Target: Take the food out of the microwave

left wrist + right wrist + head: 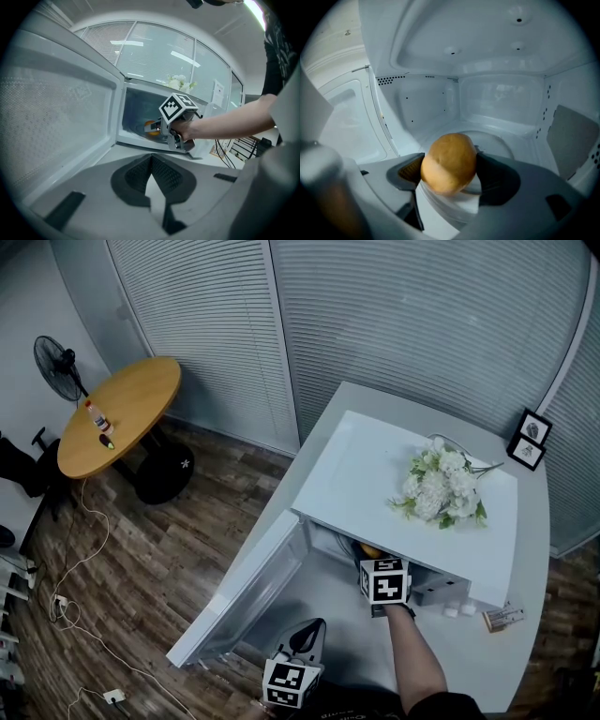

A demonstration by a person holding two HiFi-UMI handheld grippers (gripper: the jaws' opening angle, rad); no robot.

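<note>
The white microwave (pixel 375 474) stands on a pale counter with its door (pixel 244 601) swung wide to the left. My right gripper (pixel 449 168) reaches into the cavity and is shut on a round golden-brown bun (pixel 449 162), held just above the glass turntable (pixel 497 140). From the head view only that gripper's marker cube (pixel 384 580) and a sliver of the bun (pixel 370 550) show at the opening. In the left gripper view the bun (pixel 151 129) shows orange inside. My left gripper (pixel 151 159) hangs in front of the open door, shut on nothing.
A bunch of white flowers (pixel 441 484) lies on top of the microwave. Two small picture frames (pixel 530 439) stand at the counter's far right, small items (pixel 503 618) near its front. A round wooden table (pixel 117 413), a fan (pixel 56 367) and floor cables lie to the left.
</note>
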